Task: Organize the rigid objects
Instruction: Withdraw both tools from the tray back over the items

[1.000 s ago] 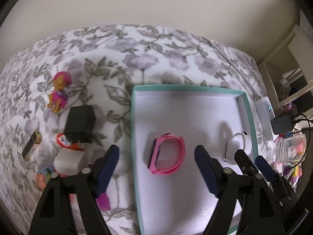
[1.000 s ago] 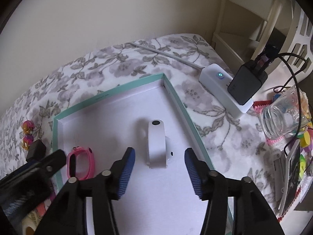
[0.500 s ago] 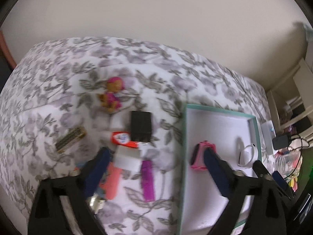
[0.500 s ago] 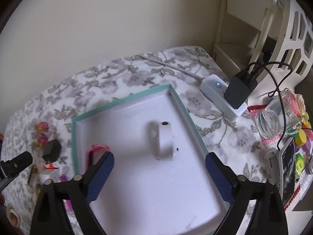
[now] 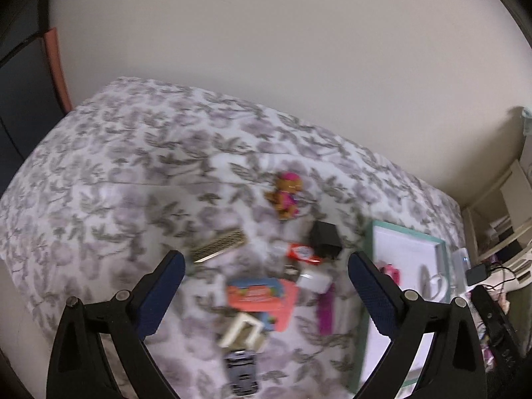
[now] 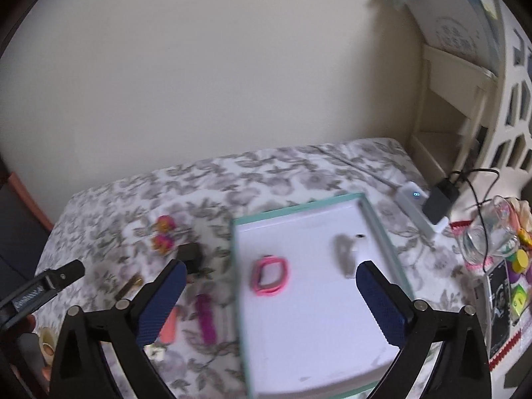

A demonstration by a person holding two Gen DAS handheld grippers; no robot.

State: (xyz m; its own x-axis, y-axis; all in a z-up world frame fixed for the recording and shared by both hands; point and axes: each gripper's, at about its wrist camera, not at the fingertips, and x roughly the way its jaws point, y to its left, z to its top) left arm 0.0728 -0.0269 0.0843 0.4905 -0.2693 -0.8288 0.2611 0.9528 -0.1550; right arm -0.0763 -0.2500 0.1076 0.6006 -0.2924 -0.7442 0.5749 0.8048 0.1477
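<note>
Floral bedcover [image 5: 139,173]: grey-leaf print, spreads ahead of and beneath both grippers; bears every item below.

Teal-rimmed tray [image 6: 382,232]: white floor, lies directly ahead of the right gripper [image 6: 266,294], between its two fingers and beyond them; its near edge is cut off behind the gripper's frame. In the left wrist view the tray [image 5: 407,232] sits outside the right-hand finger of the left gripper [image 5: 266,286], partly hidden by that finger.

Right gripper: jaws spread wide, having just been opening; nothing pressed between the pads.

Left gripper: jaws spread wide, likewise opened within the last second; nothing gripped; a pile of small items lies on the cover between and beyond its fingers.

Pink watch band [image 6: 269,276]: inside the tray, ahead of the right gripper and nearer its left finger, lying free.

White band [image 6: 347,256]: inside the tray, just beyond the right finger's tip; blurred, form hard to read.

Coral-pink case [image 5: 262,296]: flat, between the left gripper's fingers; its printed top is too blurred to read.

Black adapter [image 5: 324,237]: beyond the left gripper, nearer its right finger, touching a red-and-white tube [image 5: 299,252].

Toy figure [image 5: 286,194]: pink and orange, furthest ahead of the left gripper.

Gold-toned comb-like piece [image 5: 219,246]: ahead of the left finger; identity uncertain.

Purple stick [image 5: 326,309]: just inside the right finger.

Grey blurred object [image 5: 241,370]: nearest the camera; not identifiable.
</note>
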